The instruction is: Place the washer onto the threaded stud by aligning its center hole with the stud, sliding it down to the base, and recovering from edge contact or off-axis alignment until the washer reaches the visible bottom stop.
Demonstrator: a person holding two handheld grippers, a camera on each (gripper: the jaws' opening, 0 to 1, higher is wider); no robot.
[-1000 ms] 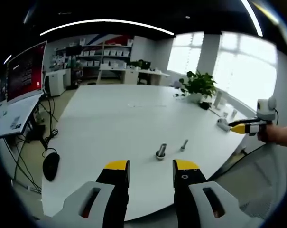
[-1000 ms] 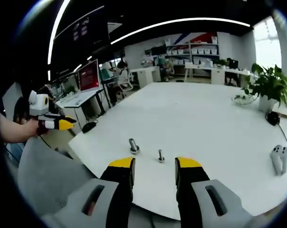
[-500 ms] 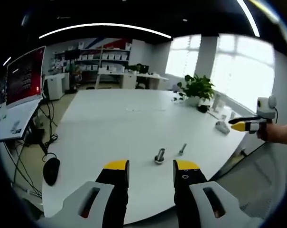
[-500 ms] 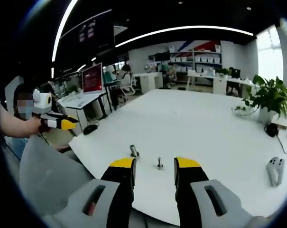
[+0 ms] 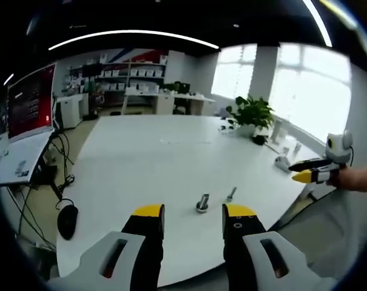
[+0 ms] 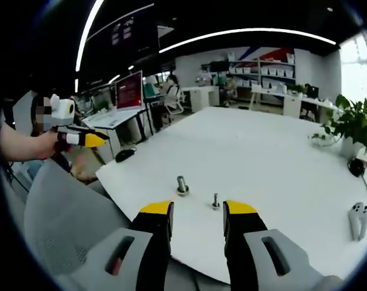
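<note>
Here both jaws gape, empty, above the stud [image 6: 215, 200] on the table [image 6: 262, 151]

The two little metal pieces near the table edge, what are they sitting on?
Both the thicker piece and the thin stud stand on the bare white table, apart. Whether a washer lies under either is too small to tell.

No writing can be read anywhere. The large red-lit wall screen [image 5: 30, 100] at the far left of the left gripper view carries rows of pale marks — too blurred to make out as letters or numbers. In the right gripper view, a smaller red monitor [image 6: 129, 91] on a far desk and a dark overhead display panel [image 6: 124, 30] show faint specks of text — illegible too. The white boxes on the far shelving [image 5: 130, 73] bear no label that can be deciphered.
</note>
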